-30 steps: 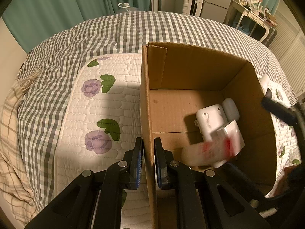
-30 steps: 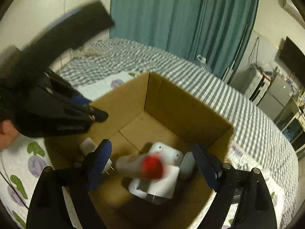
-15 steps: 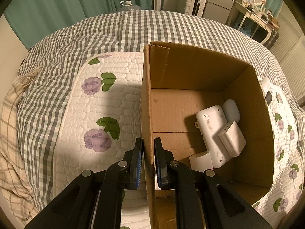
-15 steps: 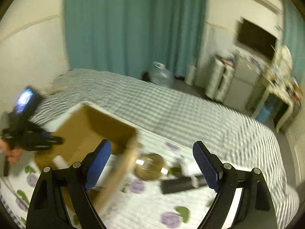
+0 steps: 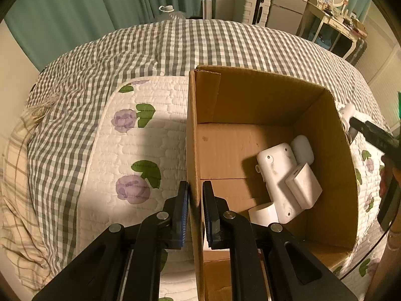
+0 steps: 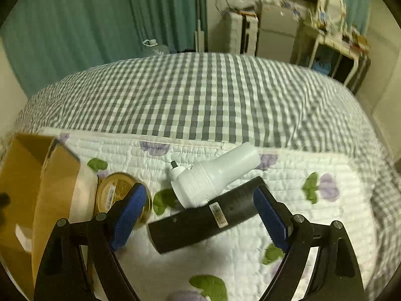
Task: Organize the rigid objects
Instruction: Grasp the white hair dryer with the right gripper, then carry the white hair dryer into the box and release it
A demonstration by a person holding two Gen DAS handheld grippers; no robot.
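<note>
left gripper (image 5: 195, 207) clamped on the left wall of the cardboard box (image 5: 323, 175), one pad outside, one inside; box open-topped, sitting on a floral quilt (image 5: 140, 150) over a checked bedspread (image 5: 175, 50); inside, toward 3 o'clock, a long white device (image 5: 275, 175) with a white adapter block (image 5: 304, 188) lying on it, a rounded white case (image 5: 302, 148) touching its far end, a white roll (image 5: 262, 212) at its near end; dark gripper part (image 5: 376, 135) at 3 o'clock past the box's right wall; green curtains (image 5: 100, 7) at 11 o'clock.
</note>
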